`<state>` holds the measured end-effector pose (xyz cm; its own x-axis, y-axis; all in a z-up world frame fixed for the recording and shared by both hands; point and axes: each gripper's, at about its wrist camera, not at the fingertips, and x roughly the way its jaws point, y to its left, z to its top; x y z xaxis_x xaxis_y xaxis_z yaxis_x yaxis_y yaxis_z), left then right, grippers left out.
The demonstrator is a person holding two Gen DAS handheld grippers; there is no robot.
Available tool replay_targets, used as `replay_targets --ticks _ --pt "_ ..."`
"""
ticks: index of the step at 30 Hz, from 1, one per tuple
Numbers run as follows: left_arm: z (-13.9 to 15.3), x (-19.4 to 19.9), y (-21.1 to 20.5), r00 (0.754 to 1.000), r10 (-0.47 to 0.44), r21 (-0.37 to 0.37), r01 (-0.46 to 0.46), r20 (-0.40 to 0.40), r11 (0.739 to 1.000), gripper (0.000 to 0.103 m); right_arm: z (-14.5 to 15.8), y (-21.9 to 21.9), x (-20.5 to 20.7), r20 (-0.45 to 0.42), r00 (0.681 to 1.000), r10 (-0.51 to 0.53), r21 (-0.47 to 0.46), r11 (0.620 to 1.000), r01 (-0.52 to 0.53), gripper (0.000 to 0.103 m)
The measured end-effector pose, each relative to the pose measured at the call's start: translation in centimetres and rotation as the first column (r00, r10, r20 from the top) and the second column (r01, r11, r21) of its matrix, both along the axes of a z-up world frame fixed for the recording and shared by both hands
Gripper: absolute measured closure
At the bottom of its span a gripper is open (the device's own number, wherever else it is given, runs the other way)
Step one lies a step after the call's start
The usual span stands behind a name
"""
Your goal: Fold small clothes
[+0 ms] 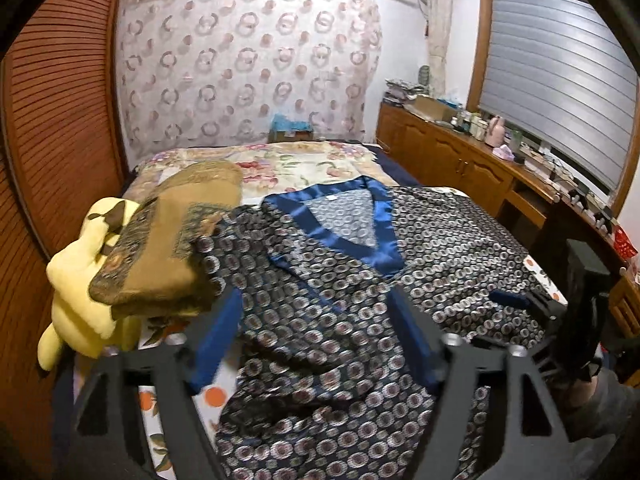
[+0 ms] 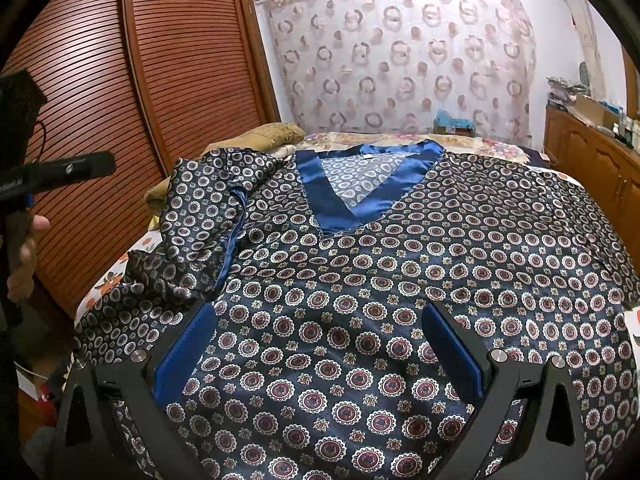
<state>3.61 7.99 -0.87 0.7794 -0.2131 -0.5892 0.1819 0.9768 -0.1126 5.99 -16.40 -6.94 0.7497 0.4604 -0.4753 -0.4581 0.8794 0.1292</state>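
Both pairs of fingers stand wide apart with nothing gripped. From the left wrist view, the left gripper [image 1: 316, 332] hangs over the shirt [image 1: 332, 320], its blue fingers [image 1: 212, 344] spread at about 8 and 4 o'clock of the frame's lower half, the cloth showing between them but not pinched. No earlier picture is given to compare.

Going left to right in that view: a louvred wardrobe [image 1: 60, 120] fills 9 o'clock; a yellow plush toy [image 1: 76, 296] sits at 8 o'clock with a folded brown cloth [image 1: 168, 248] lying partly on it; the shirt, dark with ring-and-flower print and a blue satin V-neck [image 1: 340, 220], is spread on the bed [image 1: 280, 160] from centre to 6 o'clock, its sleeve near the brown cloth bunched inward. At 3 o'clock the right gripper's body [image 1: 580, 304] shows, and a wooden cabinet [image 1: 460, 156] runs under a blind [image 1: 560, 76].

From the right wrist view, the right gripper [image 2: 320, 348] hovers over the shirt's chest, fingers [image 2: 452, 352] open at 7 and 5 o'clock, empty. A hand [image 2: 24, 256] at 9 o'clock holds the left gripper's handle. The crumpled sleeve [image 2: 200, 220] lies folded over toward 10 o'clock; the neck sits at 12; the other sleeve reaches flat to 3 o'clock.
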Motion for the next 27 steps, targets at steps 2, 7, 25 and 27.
replay_targets --ticks 2,7,25,27 --pt "-0.6 -0.3 0.6 1.000 0.017 -0.010 -0.017 -0.010 1.000 0.023 0.0 0.1 0.1 -0.005 1.000 0.007 -0.004 1.000 -0.008 0.000" --pt "-2.2 -1.0 2.5 0.997 0.070 -0.027 -0.071 -0.019 0.997 0.023 1.1 0.7 0.8 -0.012 0.997 0.072 -0.015 0.997 -0.072 0.003" --pt "-4.3 -1.2 5.6 0.986 0.159 -0.088 -0.155 0.050 0.984 0.007 3.5 13.3 13.4 -0.098 0.938 0.331 -0.116 0.933 -0.342 0.022" --pt "-4.7 -1.1 5.7 0.987 0.156 -0.092 -0.152 0.039 0.984 0.007 2.7 15.0 15.4 -0.129 0.935 0.330 -0.119 0.931 -0.345 0.025"
